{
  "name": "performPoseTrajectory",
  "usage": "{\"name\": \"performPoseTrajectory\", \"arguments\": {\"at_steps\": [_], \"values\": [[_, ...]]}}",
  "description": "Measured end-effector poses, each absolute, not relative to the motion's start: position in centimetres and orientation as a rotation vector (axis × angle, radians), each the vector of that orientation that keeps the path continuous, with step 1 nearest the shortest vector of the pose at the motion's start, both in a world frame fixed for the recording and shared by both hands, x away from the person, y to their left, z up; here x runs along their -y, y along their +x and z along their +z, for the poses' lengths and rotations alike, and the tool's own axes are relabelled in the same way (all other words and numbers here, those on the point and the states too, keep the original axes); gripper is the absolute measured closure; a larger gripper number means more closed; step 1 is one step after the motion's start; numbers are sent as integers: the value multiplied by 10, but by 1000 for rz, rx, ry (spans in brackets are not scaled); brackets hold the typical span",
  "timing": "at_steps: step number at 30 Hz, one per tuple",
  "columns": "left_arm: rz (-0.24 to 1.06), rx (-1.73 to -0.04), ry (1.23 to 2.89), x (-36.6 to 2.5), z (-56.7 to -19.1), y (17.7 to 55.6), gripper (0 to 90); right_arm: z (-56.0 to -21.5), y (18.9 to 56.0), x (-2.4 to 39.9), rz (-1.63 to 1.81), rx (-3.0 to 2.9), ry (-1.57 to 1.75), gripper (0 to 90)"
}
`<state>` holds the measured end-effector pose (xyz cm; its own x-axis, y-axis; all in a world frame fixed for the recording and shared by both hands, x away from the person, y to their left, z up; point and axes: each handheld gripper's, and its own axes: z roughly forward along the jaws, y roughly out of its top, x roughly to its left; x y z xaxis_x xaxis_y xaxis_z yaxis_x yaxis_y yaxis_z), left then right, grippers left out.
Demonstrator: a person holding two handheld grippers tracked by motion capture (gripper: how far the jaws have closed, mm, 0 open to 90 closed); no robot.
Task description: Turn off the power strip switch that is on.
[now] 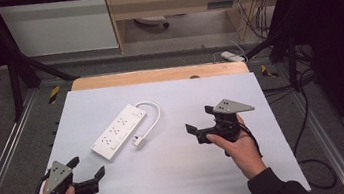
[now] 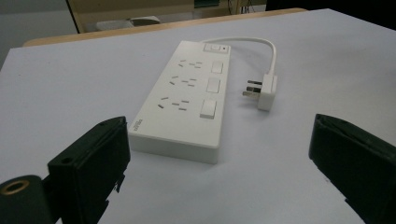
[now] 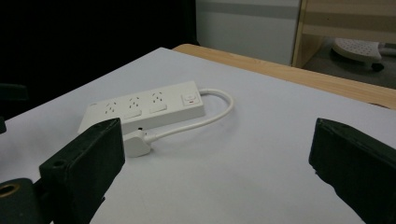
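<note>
White power strip lies flat on the tabletop, ahead of both sets of jaws and between them. Left gripper and right gripper hold spread, empty. The plug rests beside the strip, its cord looped, easy for the right to reach.

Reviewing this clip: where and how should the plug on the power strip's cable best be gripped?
Grip the plug across its flat white body, jaws closing on its two broad faces, clear of the prongs that point toward the power strip. The open right gripper seems better placed, since the plug lies on that side of the strip.
</note>
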<state>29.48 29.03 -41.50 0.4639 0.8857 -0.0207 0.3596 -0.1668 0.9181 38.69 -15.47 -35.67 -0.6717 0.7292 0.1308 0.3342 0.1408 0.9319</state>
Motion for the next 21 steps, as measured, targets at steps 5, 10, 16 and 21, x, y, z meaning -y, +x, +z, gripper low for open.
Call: {"name": "performPoseTrajectory", "arguments": {"at_steps": [5, 10, 16, 21], "values": [[684, -1074, 1732, -292, -414, 294, 51, -356, 390, 139, 1553, -2100, 999, 42], [686, -1085, 1733, -293, -415, 294, 51, -356, 394, 123, 1565, -2117, 986, 46], [682, -1085, 1733, -294, -415, 294, 51, -355, 396, 105, 1576, -2139, 955, 78], [678, -1087, 1720, -295, -414, 293, 51, -356, 400, 94, 1598, -2138, 949, 188]]}}
